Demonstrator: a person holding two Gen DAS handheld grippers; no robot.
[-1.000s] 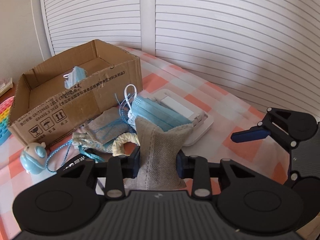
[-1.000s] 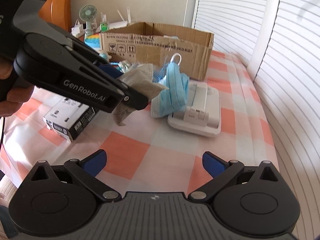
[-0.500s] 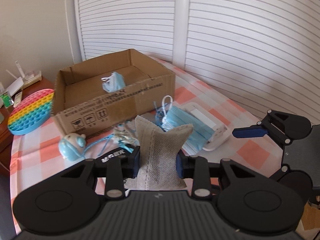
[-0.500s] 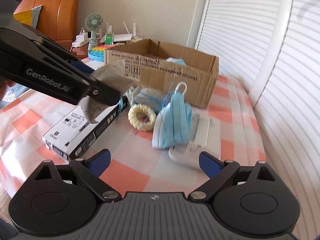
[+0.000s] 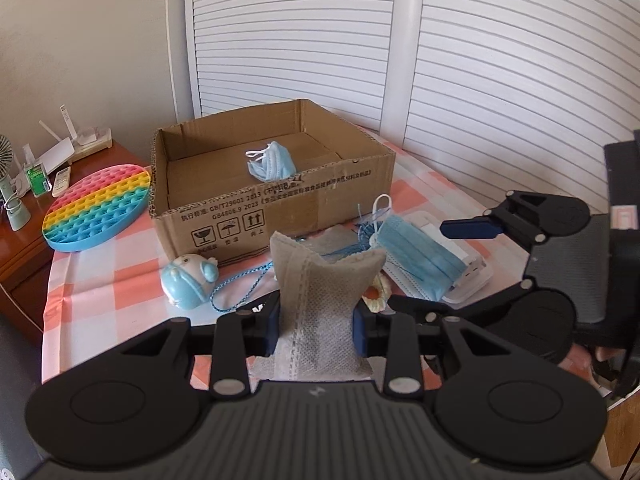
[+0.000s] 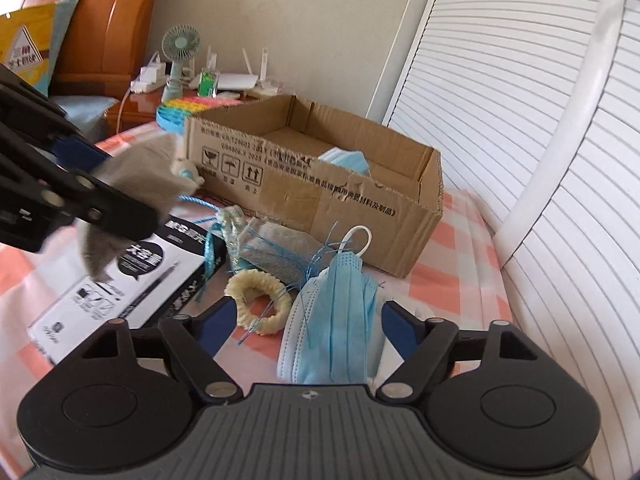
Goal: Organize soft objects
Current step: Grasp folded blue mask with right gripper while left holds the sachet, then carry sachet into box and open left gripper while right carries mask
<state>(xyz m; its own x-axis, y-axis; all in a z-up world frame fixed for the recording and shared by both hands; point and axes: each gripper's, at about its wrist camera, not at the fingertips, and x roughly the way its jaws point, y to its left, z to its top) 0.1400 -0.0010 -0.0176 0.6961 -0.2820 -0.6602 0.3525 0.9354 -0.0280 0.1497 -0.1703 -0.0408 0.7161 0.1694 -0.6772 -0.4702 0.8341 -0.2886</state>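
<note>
Gripping a grey mesh sachet (image 5: 320,312), the left tongs (image 5: 316,316) hold it upright above the checked desk (image 5: 100,280), short of the cardboard box (image 5: 280,200). From the right wrist, the right tongs (image 6: 308,320) are closing around a blue face mask (image 6: 336,320), pads not yet pressing.

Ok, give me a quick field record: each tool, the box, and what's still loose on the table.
left tool: shut on grey pouch, held off the table
right tool: closing around blue mask, pads not touching yet
box: open, one mask inside
loose on table: cream ring, second grey pouch, blue toy
</note>
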